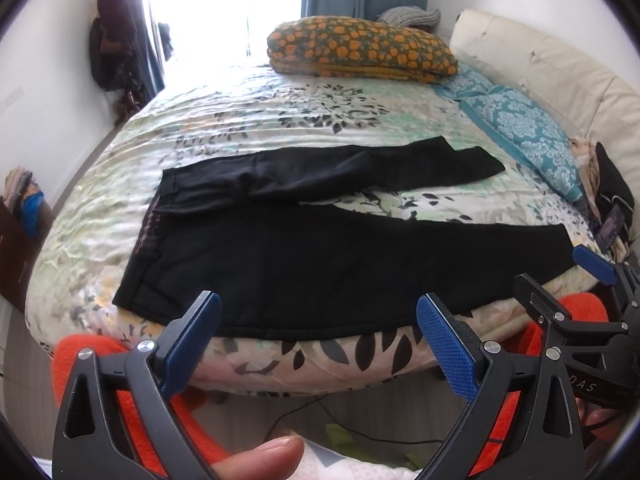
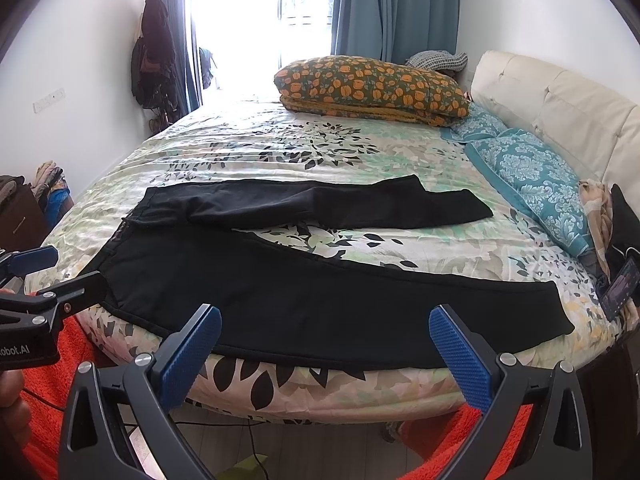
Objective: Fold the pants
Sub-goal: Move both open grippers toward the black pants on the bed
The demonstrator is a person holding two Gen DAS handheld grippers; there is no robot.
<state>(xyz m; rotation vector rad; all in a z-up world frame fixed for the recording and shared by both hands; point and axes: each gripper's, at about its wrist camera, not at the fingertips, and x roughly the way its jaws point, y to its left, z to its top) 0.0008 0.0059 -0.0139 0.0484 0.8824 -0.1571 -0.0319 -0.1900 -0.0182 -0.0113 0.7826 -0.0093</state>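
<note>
Black pants (image 1: 304, 264) — being displayed flat on the floral bed (image 1: 248, 120), waistband at the left, legs spread in a V toward the teal pillow (image 1: 532, 136). Left claw (image 1: 318, 344) is being held wide apart, empty, short of the near edge. Right claw (image 2: 324, 356) — likewise being held apart, gripping nothing.

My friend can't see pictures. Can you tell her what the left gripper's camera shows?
Black pants lie spread flat on a flowery bed, legs apart in a V, waistband to the left. The open left gripper hovers just short of the bed's near edge, touching nothing, with the right gripper at the right edge. An orange-patterned pillow sits far back.
</note>
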